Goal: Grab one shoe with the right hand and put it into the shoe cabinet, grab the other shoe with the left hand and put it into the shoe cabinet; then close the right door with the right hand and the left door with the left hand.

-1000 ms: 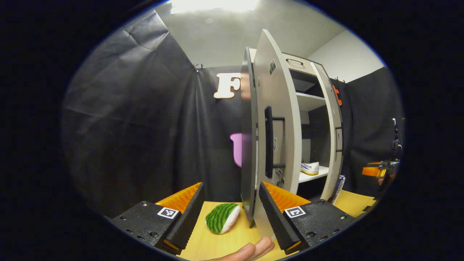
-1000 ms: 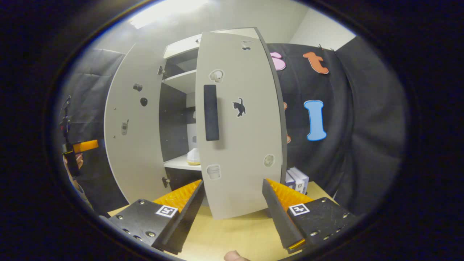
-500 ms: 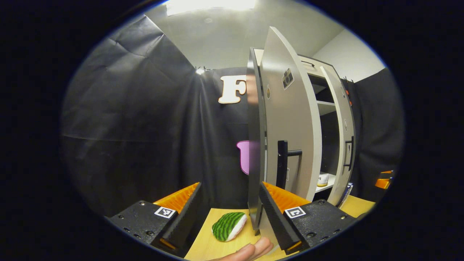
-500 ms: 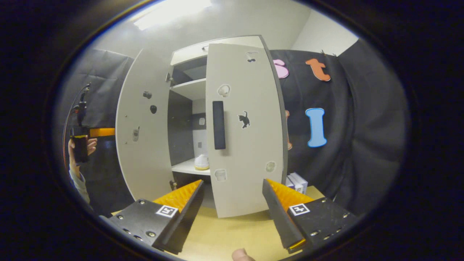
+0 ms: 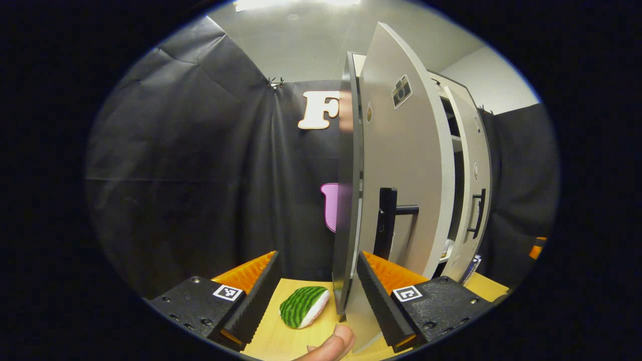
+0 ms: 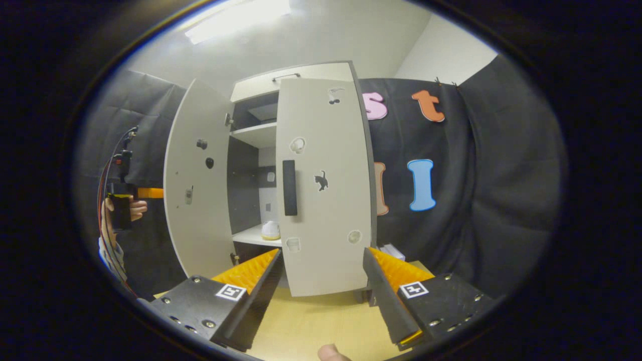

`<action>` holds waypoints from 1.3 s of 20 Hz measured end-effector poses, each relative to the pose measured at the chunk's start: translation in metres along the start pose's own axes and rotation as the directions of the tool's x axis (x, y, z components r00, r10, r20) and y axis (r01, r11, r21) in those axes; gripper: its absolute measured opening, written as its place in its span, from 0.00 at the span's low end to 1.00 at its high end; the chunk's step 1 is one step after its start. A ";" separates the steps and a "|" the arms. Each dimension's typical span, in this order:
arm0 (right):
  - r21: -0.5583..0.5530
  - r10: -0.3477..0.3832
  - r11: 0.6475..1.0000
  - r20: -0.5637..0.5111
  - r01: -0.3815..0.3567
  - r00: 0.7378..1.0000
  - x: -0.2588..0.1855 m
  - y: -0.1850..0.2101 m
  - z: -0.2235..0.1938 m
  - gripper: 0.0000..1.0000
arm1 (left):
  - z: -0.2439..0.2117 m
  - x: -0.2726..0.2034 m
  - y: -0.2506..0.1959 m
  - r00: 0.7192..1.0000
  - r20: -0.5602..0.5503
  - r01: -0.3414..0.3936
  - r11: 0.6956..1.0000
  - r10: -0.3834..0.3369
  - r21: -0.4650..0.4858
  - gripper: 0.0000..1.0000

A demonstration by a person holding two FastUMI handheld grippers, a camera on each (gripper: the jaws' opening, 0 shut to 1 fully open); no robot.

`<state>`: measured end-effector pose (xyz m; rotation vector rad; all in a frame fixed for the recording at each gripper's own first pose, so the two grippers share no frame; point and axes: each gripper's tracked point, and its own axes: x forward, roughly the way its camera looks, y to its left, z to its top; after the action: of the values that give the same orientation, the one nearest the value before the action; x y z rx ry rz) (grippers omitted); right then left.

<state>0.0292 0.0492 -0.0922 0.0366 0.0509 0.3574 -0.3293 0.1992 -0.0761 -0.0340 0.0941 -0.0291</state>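
Shoe (image 6: 271,230) on cabinet shelf (image 6: 253,235), R view

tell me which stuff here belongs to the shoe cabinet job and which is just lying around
Part of the job:
- shoe cabinet
- left door, ajar
- right door, nearly shut
- shoe on the lower shelf
- left hand-held gripper, open, at the left door's edge
- right hand-held gripper, open

Just lying about:
- green striped toy on the table
- boxes beside the cabinet

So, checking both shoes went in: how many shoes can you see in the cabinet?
1: a white shoe on the lower shelf, between the doors. A second may be hidden behind the right door.
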 end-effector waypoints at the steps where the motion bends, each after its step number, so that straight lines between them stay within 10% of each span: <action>1: 0.013 0.000 1.000 0.008 0.000 1.000 -0.003 -0.001 0.002 0.94 | 0.000 0.001 -0.002 1.000 -0.001 -0.008 1.000 0.008 0.009 0.91; 12: -0.012 -0.011 1.000 -0.005 0.011 1.000 -0.001 0.011 -0.013 0.96 | -0.001 0.004 -0.077 0.992 0.004 0.126 0.992 -0.126 -0.004 0.89; 21: -0.029 -0.065 0.997 0.012 0.065 0.998 0.008 0.015 -0.012 0.94 | -0.003 0.031 -0.088 0.999 0.021 0.029 1.000 -0.029 -0.007 0.94; 26: -0.011 -0.076 0.997 0.016 0.076 0.997 0.023 0.029 -0.016 0.96 | -0.022 0.034 -0.131 0.994 -0.013 0.108 0.994 -0.108 0.016 0.93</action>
<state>0.0396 0.0852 -0.1075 0.0258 0.0352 0.2811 -0.3012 0.0661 -0.0966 -0.0221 0.1041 -0.1382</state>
